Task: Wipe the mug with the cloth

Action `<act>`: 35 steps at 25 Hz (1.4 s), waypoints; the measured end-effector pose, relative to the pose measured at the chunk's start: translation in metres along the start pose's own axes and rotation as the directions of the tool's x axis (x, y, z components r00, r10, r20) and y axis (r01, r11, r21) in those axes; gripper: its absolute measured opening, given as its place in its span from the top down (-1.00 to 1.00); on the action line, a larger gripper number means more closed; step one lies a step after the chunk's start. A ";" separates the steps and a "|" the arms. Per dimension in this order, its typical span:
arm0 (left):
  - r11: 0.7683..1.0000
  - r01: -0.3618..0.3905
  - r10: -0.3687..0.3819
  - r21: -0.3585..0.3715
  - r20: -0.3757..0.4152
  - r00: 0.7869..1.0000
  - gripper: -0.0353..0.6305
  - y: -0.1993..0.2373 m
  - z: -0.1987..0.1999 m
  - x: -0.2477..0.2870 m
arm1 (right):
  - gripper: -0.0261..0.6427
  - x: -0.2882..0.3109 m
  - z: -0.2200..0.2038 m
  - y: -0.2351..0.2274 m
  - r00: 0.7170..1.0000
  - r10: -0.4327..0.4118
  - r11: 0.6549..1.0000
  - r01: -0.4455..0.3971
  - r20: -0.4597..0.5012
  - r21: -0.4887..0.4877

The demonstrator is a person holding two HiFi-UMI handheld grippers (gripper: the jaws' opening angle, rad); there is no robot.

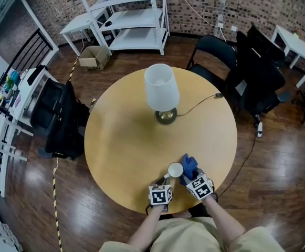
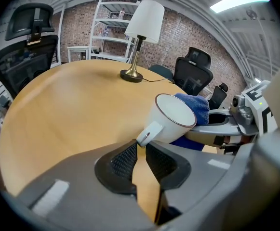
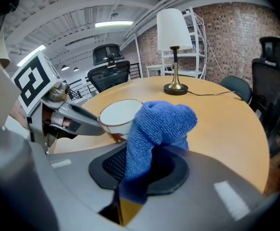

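At the near edge of the round pale wooden desk (image 1: pixel 122 140), the left tool (image 2: pixel 140 146) has its jaws drawn to a narrow gap, pinching the handle of a white ceramic mug (image 2: pixel 174 117) at the very tips. The mug is tilted, its open mouth turned up and toward the right tool (image 3: pixel 139 153). The right tool is clamped on a blue terry cloth (image 3: pixel 161 124), which stands up in a bunched fold above the jaws and hangs a little below them. The cloth presses against the mug's outer side, just beside the rim. Both tools sit close together, angled down toward the desk. Further in, between the desk's centre and its far edge, stands a table lamp with a white shade and a brass base (image 1: pixel 161 88). A thin black cord (image 1: pixel 199 103) runs from the base to the right edge. Beyond the desk are black office chairs (image 1: pixel 63 117) and white metal shelving (image 1: pixel 136 20) by a brick wall.
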State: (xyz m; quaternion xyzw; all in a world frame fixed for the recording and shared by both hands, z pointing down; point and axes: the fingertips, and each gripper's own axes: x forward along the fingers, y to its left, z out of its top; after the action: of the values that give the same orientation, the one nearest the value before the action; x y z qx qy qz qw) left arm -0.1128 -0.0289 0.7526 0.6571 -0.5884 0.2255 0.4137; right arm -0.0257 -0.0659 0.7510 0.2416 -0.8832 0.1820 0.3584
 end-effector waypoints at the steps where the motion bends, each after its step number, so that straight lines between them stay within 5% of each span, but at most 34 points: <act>1: 1.000 -0.004 0.004 0.003 0.001 1.000 0.76 0.000 -0.002 0.000 | 0.66 0.000 0.000 0.001 1.000 -0.002 1.000 0.002 0.002 0.004; 10: 0.999 0.003 -0.003 0.033 -0.003 1.000 0.74 -0.021 -0.013 0.001 | 0.66 -0.004 -0.004 0.010 0.999 -0.001 0.998 -0.001 0.035 0.064; 22: 0.941 0.118 -0.109 0.318 -0.046 0.993 0.78 -0.053 -0.012 0.007 | 0.66 0.001 -0.005 0.014 0.997 0.077 0.994 -0.077 -0.004 -0.072; 26: 0.948 0.222 -0.229 0.227 0.005 0.973 0.46 -0.051 -0.004 -0.024 | 0.66 -0.001 -0.002 0.017 0.997 0.082 0.994 -0.082 0.003 -0.073; 28: 0.960 0.217 -0.231 0.179 0.062 0.971 0.35 -0.035 0.019 -0.039 | 0.66 -0.003 -0.002 0.013 0.997 0.077 0.995 -0.077 0.007 -0.070; 30: 0.957 0.201 -0.222 0.208 0.081 0.972 0.27 -0.018 0.052 -0.037 | 0.66 -0.003 0.000 0.006 0.998 0.070 0.995 -0.069 0.009 -0.074; 33: 0.905 0.234 -0.245 0.357 -0.013 0.969 0.30 -0.015 0.093 -0.015 | 0.66 -0.001 0.005 -0.002 0.997 0.070 0.991 -0.071 -0.010 -0.115; 35: 0.818 0.278 -0.244 0.504 -0.134 0.960 0.30 -0.024 0.104 0.002 | 0.66 0.002 0.008 -0.002 0.995 0.087 0.982 -0.092 -0.039 -0.164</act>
State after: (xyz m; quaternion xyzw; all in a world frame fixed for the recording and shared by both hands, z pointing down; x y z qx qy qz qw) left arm -0.1094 -0.1150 0.6903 0.8109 -0.3968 0.3371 0.2670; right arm -0.0298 -0.0723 0.7478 0.1684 -0.8995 0.1278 0.3825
